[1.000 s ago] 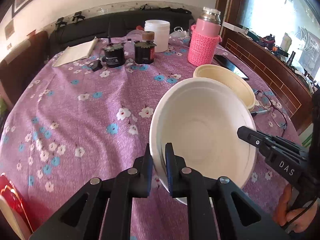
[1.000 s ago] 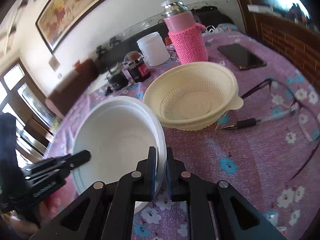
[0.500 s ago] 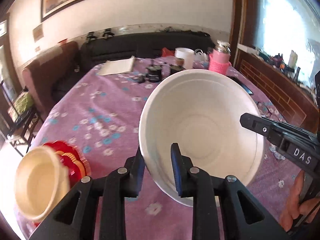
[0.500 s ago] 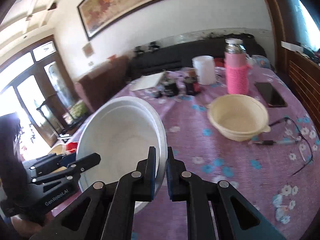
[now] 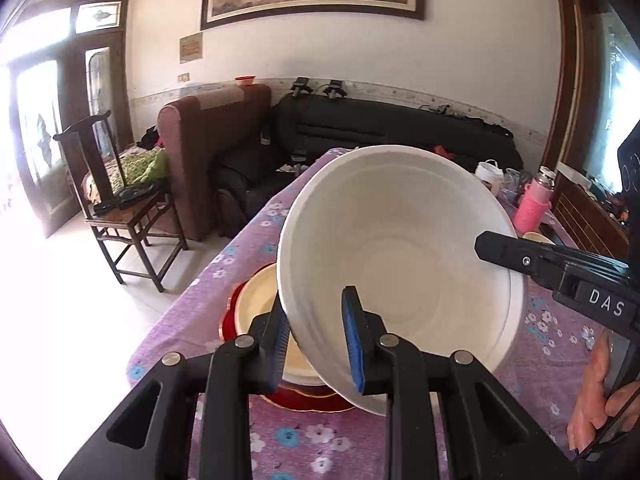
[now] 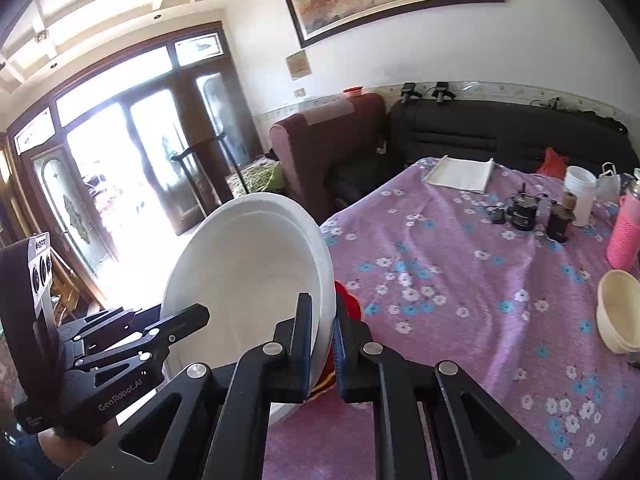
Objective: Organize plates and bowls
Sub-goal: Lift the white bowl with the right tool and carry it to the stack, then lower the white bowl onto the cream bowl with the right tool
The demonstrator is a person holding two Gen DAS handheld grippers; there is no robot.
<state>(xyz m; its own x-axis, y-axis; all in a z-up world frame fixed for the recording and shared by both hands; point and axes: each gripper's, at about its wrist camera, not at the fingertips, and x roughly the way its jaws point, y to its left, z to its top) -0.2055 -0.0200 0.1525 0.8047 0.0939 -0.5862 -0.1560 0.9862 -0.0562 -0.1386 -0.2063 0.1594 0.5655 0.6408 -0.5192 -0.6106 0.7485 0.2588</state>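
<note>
Your left gripper (image 5: 316, 334) straddles the near rim of the large white bowl (image 5: 400, 248), its jaws set a little apart with the wall between them; whether both blue pads press it, you cannot tell. Your right gripper (image 6: 322, 344) is clenched on the opposite rim of the same bowl, which hangs tilted in the air over the table's near left corner. Beneath it a cream bowl (image 5: 260, 300) sits on a red plate (image 5: 304, 398) at that corner of the purple floral tablecloth (image 6: 440, 280). Another cream bowl (image 6: 618, 310) stands near the right edge, and a pink flask (image 6: 624, 232), a white jar (image 6: 578, 196) and two dark jars (image 6: 524, 210) stand toward the far edge.
</note>
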